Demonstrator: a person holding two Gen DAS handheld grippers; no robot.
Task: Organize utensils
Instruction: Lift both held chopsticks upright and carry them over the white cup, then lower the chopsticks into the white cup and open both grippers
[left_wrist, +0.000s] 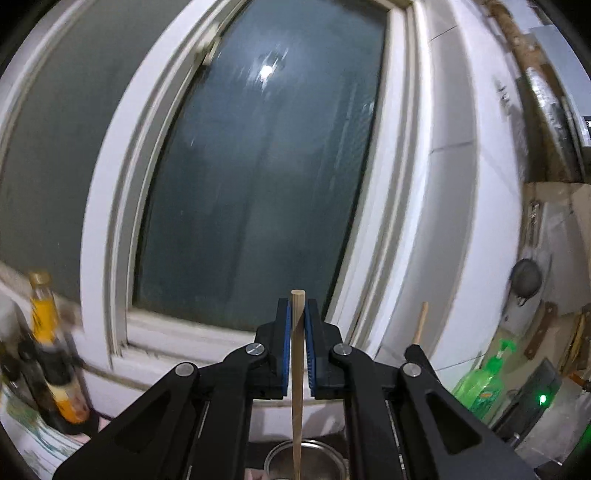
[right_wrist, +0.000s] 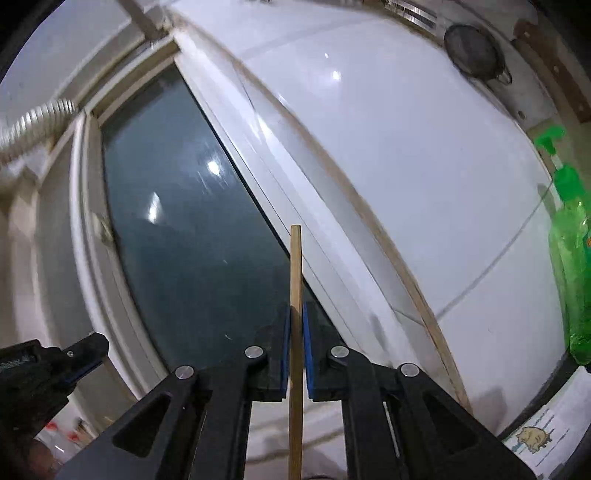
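My left gripper (left_wrist: 297, 314) is shut on a wooden chopstick (left_wrist: 297, 369) held upright. Its lower end reaches down over a round metal cup (left_wrist: 325, 459) at the bottom of the left wrist view. My right gripper (right_wrist: 294, 317) is shut on a second wooden chopstick (right_wrist: 295, 295), also upright, with its top end well above the pads. The right gripper's arm and its chopstick (left_wrist: 421, 323) show at the right of the left wrist view. The left gripper (right_wrist: 74, 354) shows at the lower left of the right wrist view.
A dark window (left_wrist: 258, 166) with a white frame fills the view ahead. Sauce bottles (left_wrist: 48, 354) stand at the left. A green soap bottle (left_wrist: 484, 380) stands at the right, also in the right wrist view (right_wrist: 569, 258). A strainer (right_wrist: 472, 51) hangs on the white tiled wall.
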